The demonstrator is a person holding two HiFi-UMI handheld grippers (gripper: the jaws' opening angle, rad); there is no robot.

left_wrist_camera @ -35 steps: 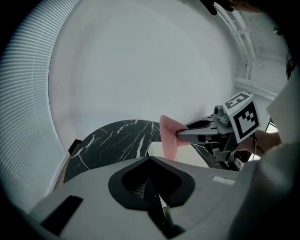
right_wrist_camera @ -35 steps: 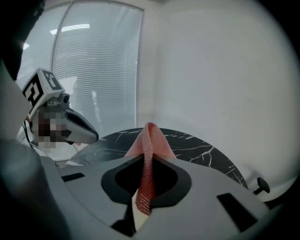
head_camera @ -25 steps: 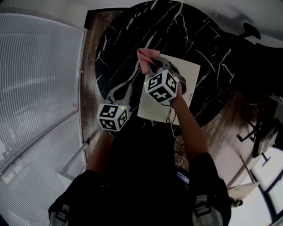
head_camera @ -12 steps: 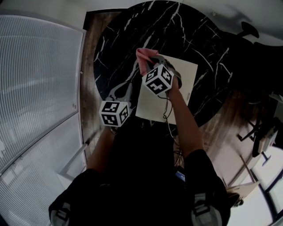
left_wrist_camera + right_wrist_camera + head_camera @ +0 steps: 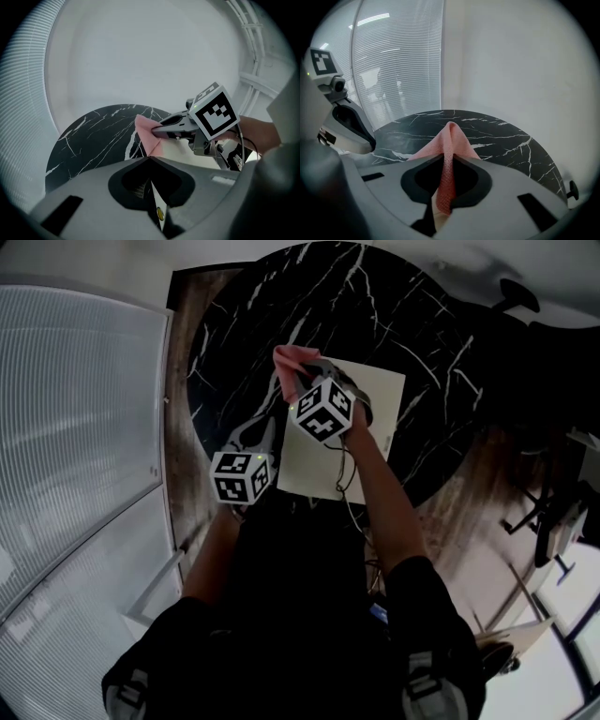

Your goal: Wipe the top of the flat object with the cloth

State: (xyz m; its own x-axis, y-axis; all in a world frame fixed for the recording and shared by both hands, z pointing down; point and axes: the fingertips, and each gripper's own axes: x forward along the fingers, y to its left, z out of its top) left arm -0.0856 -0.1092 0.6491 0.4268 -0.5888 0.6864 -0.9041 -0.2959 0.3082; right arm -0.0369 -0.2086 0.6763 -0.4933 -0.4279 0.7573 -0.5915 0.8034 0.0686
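Note:
A cream flat sheet (image 5: 373, 401) lies on the round black marble table (image 5: 246, 315). Over the sheet's far left corner my right gripper (image 5: 298, 377) is shut on a pink cloth (image 5: 289, 360). In the right gripper view the cloth (image 5: 450, 138) runs folded between the jaws and sticks out ahead of them. My left gripper (image 5: 272, 416) is at the sheet's left edge. In the left gripper view its jaws (image 5: 150, 158) are together with a thin cream sliver of the sheet pinched between them. The cloth (image 5: 147, 133) hangs just beyond.
A ribbed translucent wall panel (image 5: 80, 427) stands close on the left. Wood floor (image 5: 469, 512) surrounds the table. Dark furniture legs (image 5: 548, 517) stand at the right. A thin cable (image 5: 349, 486) trails along the right arm.
The right gripper with the pink cloth has drifted a little left, toward the sheet's far left corner. The left gripper has stayed at the sheet's left edge.

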